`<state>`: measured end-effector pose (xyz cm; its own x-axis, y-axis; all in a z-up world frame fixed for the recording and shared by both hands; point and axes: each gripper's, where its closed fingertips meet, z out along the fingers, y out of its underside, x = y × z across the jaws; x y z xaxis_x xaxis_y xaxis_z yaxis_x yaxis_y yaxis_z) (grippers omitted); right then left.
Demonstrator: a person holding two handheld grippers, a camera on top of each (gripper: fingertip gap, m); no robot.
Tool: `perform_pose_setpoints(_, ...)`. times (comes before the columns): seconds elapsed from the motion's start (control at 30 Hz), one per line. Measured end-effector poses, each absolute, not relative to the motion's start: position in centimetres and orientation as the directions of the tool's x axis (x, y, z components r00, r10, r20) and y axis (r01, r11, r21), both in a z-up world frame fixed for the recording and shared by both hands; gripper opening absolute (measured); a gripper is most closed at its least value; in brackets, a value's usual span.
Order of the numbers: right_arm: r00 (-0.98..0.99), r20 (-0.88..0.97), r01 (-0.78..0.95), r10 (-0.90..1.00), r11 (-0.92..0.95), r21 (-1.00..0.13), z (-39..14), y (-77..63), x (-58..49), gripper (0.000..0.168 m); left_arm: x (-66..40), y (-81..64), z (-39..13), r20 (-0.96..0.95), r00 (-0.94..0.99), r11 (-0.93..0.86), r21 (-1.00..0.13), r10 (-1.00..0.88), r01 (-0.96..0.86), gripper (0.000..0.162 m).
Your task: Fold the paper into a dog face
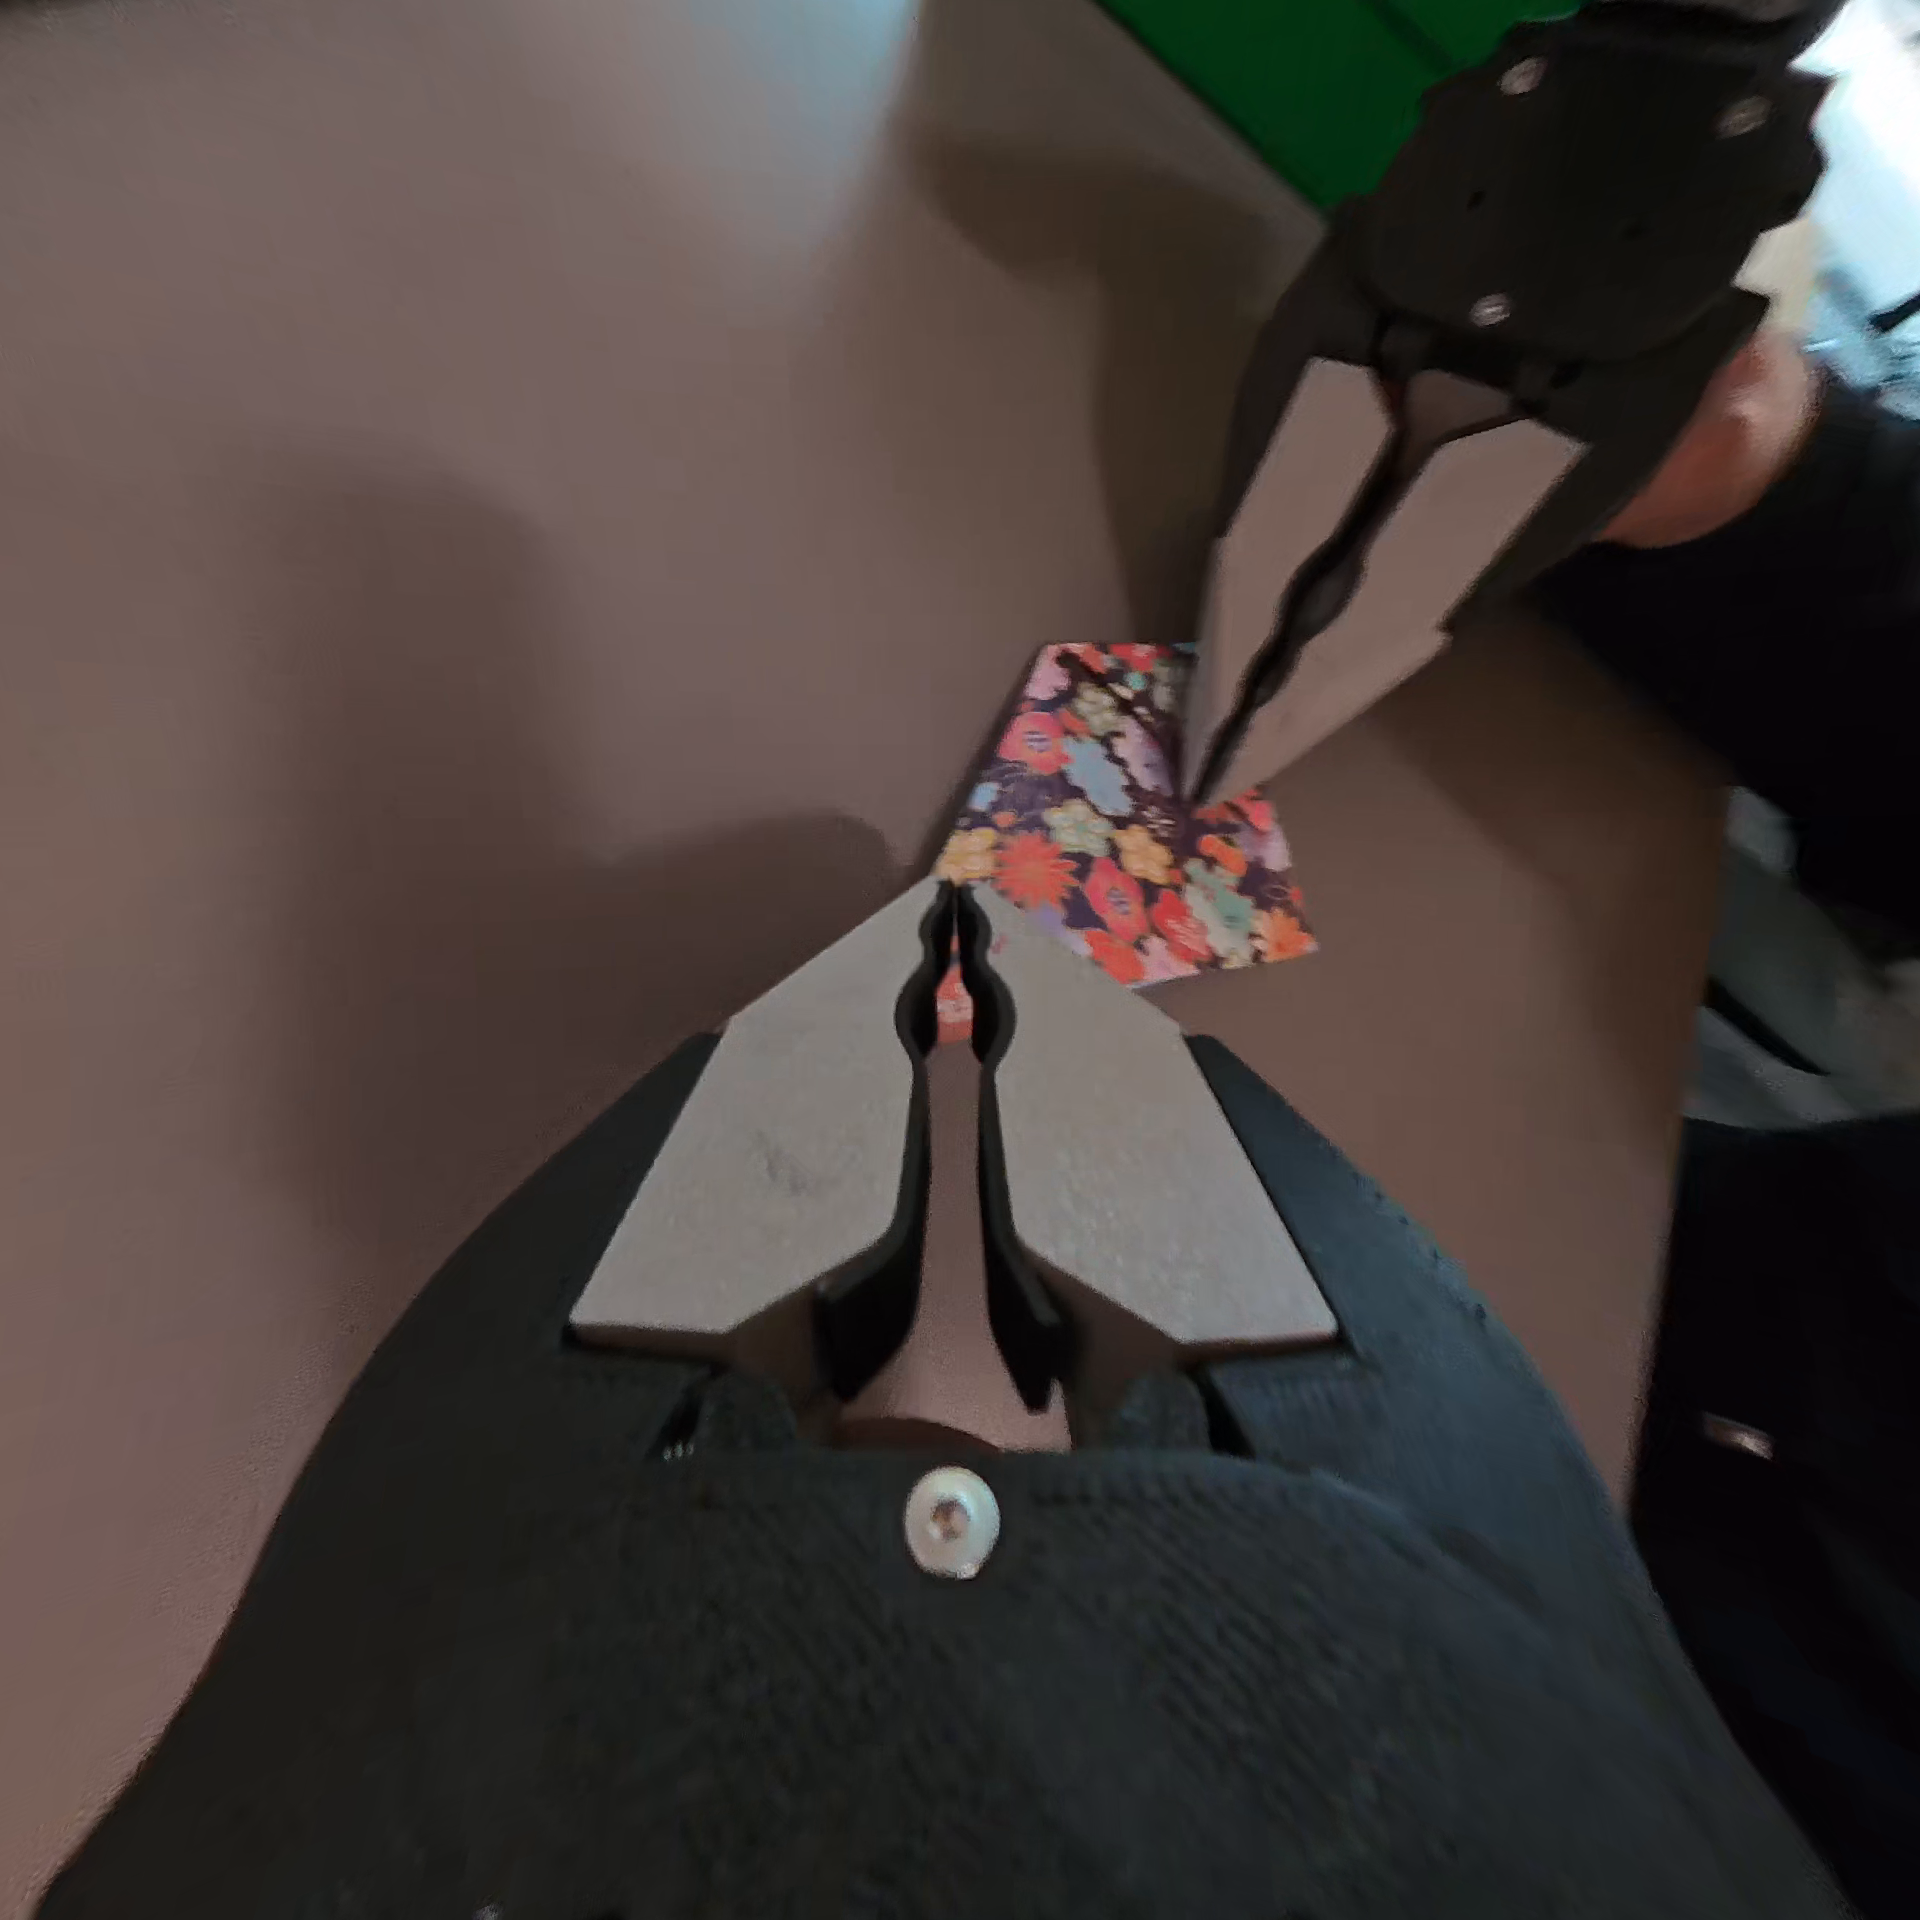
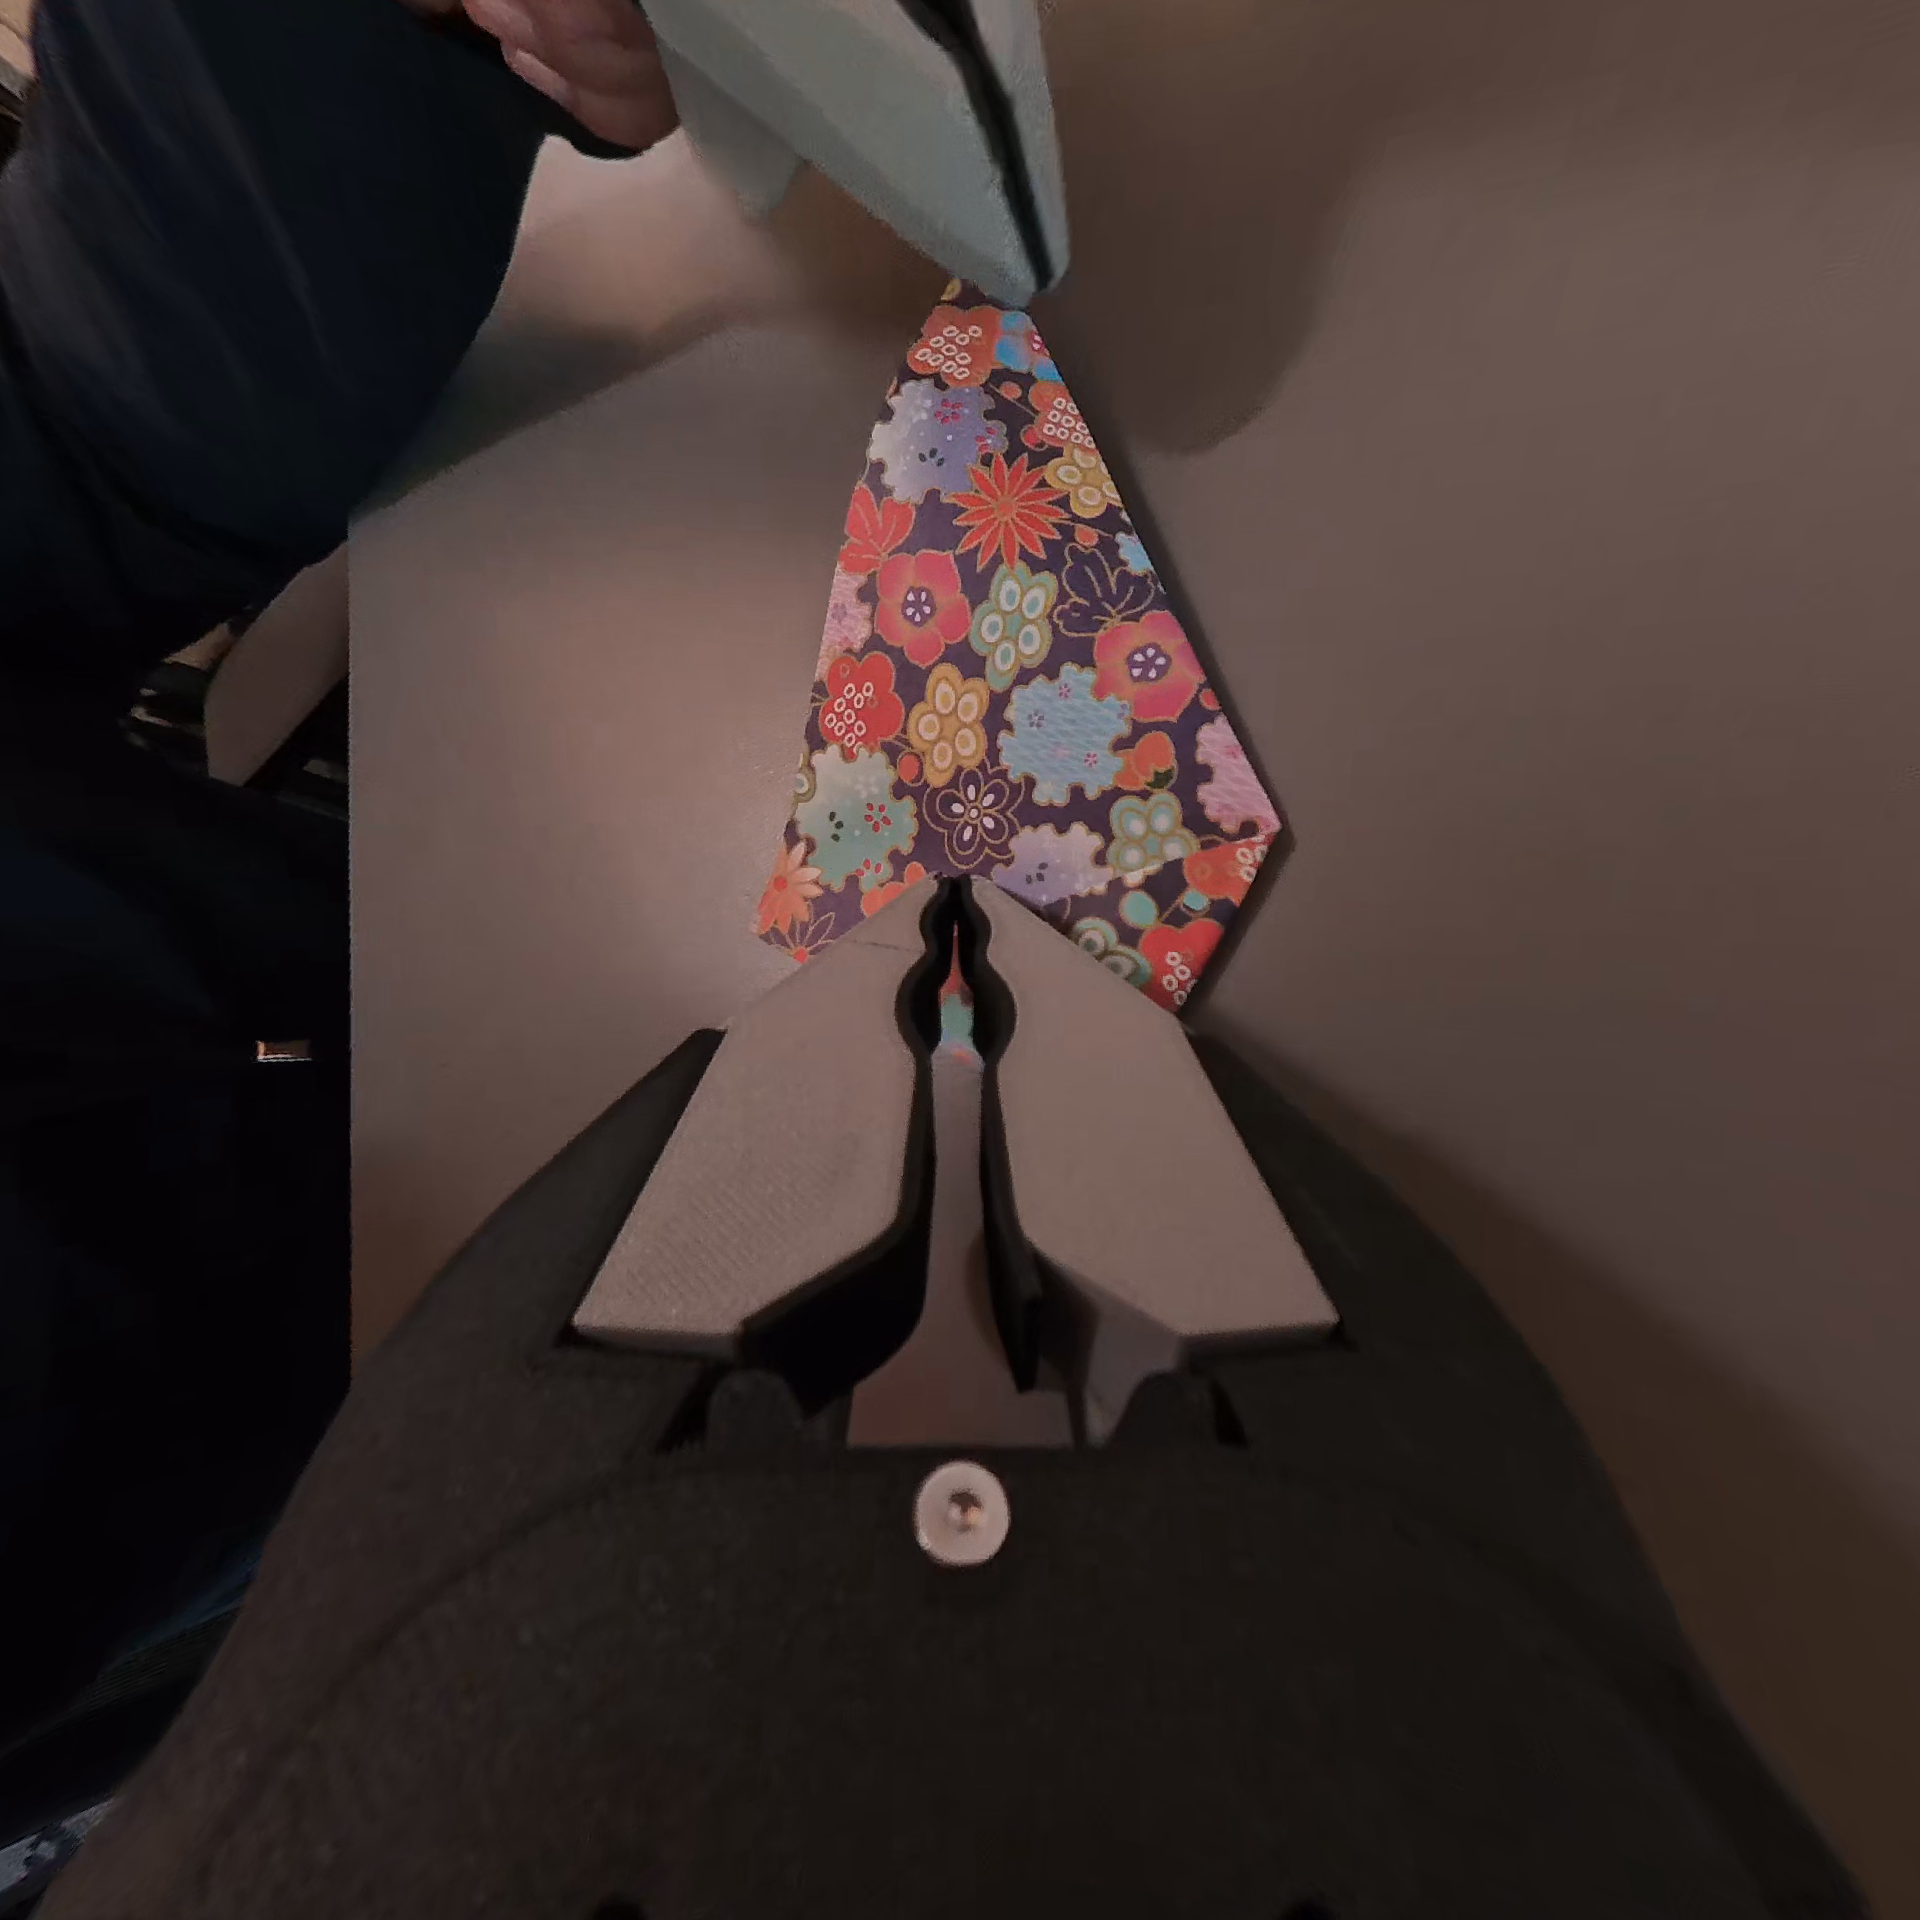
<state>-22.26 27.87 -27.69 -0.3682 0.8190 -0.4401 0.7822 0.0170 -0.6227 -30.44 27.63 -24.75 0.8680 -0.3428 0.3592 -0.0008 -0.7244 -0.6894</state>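
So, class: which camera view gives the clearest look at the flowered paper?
The right wrist view: the flowered paper fills its centre, sharp, pattern and folded edges plain. The left wrist view shows it smaller, blurred, partly behind the right claw.

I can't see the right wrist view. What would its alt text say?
A folded sheet of floral origami paper lies on a brownish table, pinched at its near edge by the right gripper, jaws shut. The left gripper meets the paper's far tip from above, and a person's dark sleeve fills the left side.
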Motion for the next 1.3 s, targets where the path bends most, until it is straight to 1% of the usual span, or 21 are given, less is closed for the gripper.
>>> perform_pose_setpoints(0.03,-0.371,-0.431,0.780,0.823,0.024,-0.625,-27.7,27.9,-22.3,0.000,-29.9,27.3,-24.8,0.405,0.841,-0.735,-0.678,-0.360,0.012,0.018)
perform_pose_setpoints(0.07,-0.372,-0.426,0.779,0.825,0.027,-0.627,-27.7,27.9,-22.3,0.000,-29.5,27.1,-25.0,0.434,0.824,-0.752,-0.659,-0.366,0.013,0.028)
perform_pose_setpoints(0.13,-0.370,-0.428,0.778,0.824,0.023,-0.628,-27.7,27.9,-22.3,0.000,-29.4,27.2,-25.9,0.411,0.838,-0.764,-0.645,-0.359,-0.011,0.027)
perform_pose_setpoints(0.23,-0.366,-0.436,0.779,0.822,0.014,-0.627,-27.7,27.9,-22.3,0.000,-30.1,27.6,-27.5,0.313,0.892,-0.774,-0.630,-0.327,-0.062,0.021)
perform_pose_setpoints(0.37,-0.372,-0.360,0.768,0.856,0.065,-0.637,-27.3,28.3,-23.0,0.000,-30.4,27.7,-27.6,0.277,0.904,-0.765,-0.639,-0.325,-0.079,0.012)
perform_pose_setpoints(0.43,-0.392,-0.353,0.748,0.850,0.071,-0.660,-26.1,27.7,-24.1,0.000,-30.4,27.8,-27.6,0.296,0.899,-0.766,-0.639,-0.323,-0.065,0.012)
perform_pose_setpoints(0.53,-0.414,-0.399,0.733,0.818,0.040,-0.679,-24.9,26.2,-26.1,0.000,-30.4,27.8,-27.5,0.334,0.886,-0.767,-0.641,-0.320,-0.035,0.011)
perform_pose_setpoints(0.6,-0.407,-0.397,0.754,0.823,0.057,-0.654,-25.6,25.7,-27.3,0.000,-30.4,27.8,-27.5,0.357,0.878,-0.769,-0.639,-0.319,-0.020,0.011)
perform_pose_setpoints(0.7,-0.377,-0.341,0.776,0.861,0.092,-0.624,-27.4,26.1,-28.4,0.000,-30.5,27.5,-27.4,0.375,0.869,-0.775,-0.631,-0.323,-0.016,0.012)
perform_pose_setpoints(0.83,-0.360,-0.404,0.775,0.841,0.028,-0.631,-27.7,25.7,-28.5,0.000,-31.9,26.9,-26.8,0.371,0.875,-0.776,-0.630,-0.310,-0.008,0.012)
perform_pose_setpoints(0.9,-0.357,-0.431,0.770,0.829,0.000,-0.638,-27.7,25.7,-28.4,0.000,-32.4,26.6,-26.2,0.407,0.862,-0.773,-0.633,-0.303,0.027,0.016)
perform_pose_setpoints(0.97,-0.354,-0.451,0.771,0.820,-0.017,-0.637,-27.7,25.8,-28.3,0.000,-32.6,26.1,-26.1,0.446,0.846,-0.789,-0.613,-0.293,0.051,0.024)
perform_pose_setpoints(1.1,-0.356,-0.442,0.766,0.824,-0.013,-0.643,-27.7,25.9,-28.3,0.000,-32.4,25.5,-26.6,0.512,0.811,-0.815,-0.574,-0.283,0.078,0.030)
perform_pose_setpoints(1.2,-0.361,-0.407,0.756,0.839,0.008,-0.654,-27.8,26.0,-28.3,0.000,-31.7,25.4,-26.9,0.542,0.789,-0.824,-0.560,-0.290,0.082,0.027)
perform_pose_setpoints(1.3,-0.346,-0.356,0.742,0.868,0.021,-0.671,-27.8,26.1,-28.5,0.000,-31.6,25.5,-27.1,0.510,0.808,-0.824,-0.565,-0.295,0.056,0.021)
